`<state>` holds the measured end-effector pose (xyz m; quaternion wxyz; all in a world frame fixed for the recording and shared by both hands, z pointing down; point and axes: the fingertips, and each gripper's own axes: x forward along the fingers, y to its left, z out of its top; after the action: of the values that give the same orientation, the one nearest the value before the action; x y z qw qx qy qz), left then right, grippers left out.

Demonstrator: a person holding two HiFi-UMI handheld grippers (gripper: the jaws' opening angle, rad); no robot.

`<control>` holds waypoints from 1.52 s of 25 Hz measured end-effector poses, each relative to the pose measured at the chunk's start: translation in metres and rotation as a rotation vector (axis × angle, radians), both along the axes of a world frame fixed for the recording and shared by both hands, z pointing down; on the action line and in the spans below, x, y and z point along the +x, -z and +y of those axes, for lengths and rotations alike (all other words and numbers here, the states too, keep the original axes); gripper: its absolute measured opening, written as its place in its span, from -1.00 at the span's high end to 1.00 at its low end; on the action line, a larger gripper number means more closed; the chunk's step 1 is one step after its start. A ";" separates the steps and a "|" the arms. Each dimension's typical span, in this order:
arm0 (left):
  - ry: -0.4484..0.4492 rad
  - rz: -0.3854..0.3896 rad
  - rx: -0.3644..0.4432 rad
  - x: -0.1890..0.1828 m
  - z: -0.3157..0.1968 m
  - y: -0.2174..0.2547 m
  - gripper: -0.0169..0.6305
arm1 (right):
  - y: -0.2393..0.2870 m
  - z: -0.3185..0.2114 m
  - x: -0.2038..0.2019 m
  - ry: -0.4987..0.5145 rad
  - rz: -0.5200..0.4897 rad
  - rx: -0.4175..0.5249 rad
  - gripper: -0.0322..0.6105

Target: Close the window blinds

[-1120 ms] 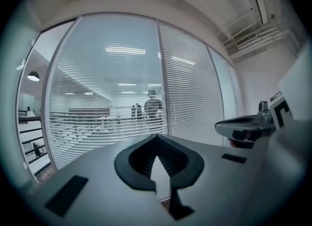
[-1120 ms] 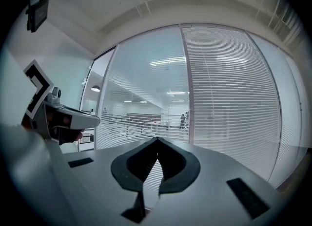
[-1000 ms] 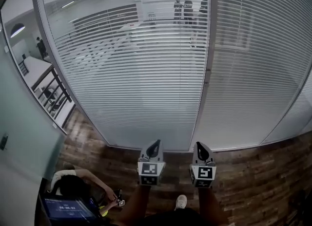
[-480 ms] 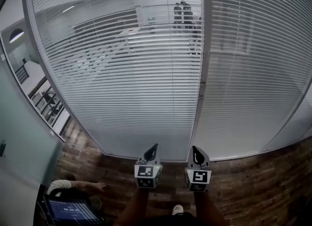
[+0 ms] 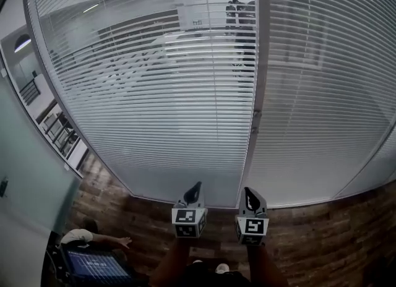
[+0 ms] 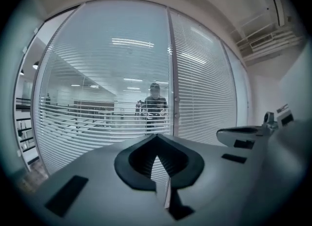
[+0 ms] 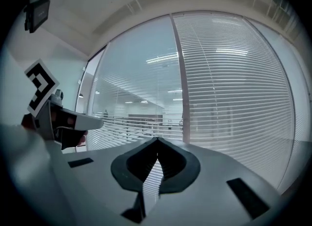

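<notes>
Your left hand-held gripper (image 5: 193, 190) and right hand-held gripper (image 5: 250, 198) sit side by side at the lower centre of the head view. Each has its jaws pressed together with nothing between them. The window blinds fill the frame above both tips, apart from them and untouched. The left blind (image 5: 148, 94) has its slats tilted open, so the room behind the glass shows through. The right blind (image 5: 322, 94) reads nearly opaque. The vertical frame post (image 5: 255, 94) dividing them rises from a point between the two grippers, nearer your right one. A strip of wooden floor (image 5: 322, 230) runs along the foot of the blinds, at the level of the grippers.
</notes>
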<state>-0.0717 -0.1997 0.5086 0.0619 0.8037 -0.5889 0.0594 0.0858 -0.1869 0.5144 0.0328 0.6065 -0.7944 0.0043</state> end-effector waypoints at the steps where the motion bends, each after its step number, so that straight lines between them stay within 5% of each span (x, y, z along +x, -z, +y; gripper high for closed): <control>1: 0.006 -0.003 0.002 0.002 -0.008 0.007 0.97 | 0.001 -0.007 0.004 -0.002 -0.007 -0.008 0.89; 15: -0.063 -0.041 0.066 0.011 -0.099 0.022 0.97 | 0.006 -0.098 -0.004 0.004 0.013 0.011 0.89; 38: -0.167 -0.009 0.102 -0.006 -0.189 0.026 0.97 | 0.031 -0.177 0.005 -0.157 0.049 0.078 0.89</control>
<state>-0.0781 -0.3892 0.4825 0.0130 0.8517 -0.5225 0.0379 0.0907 -0.3640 0.4837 0.0281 0.6678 -0.7428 -0.0392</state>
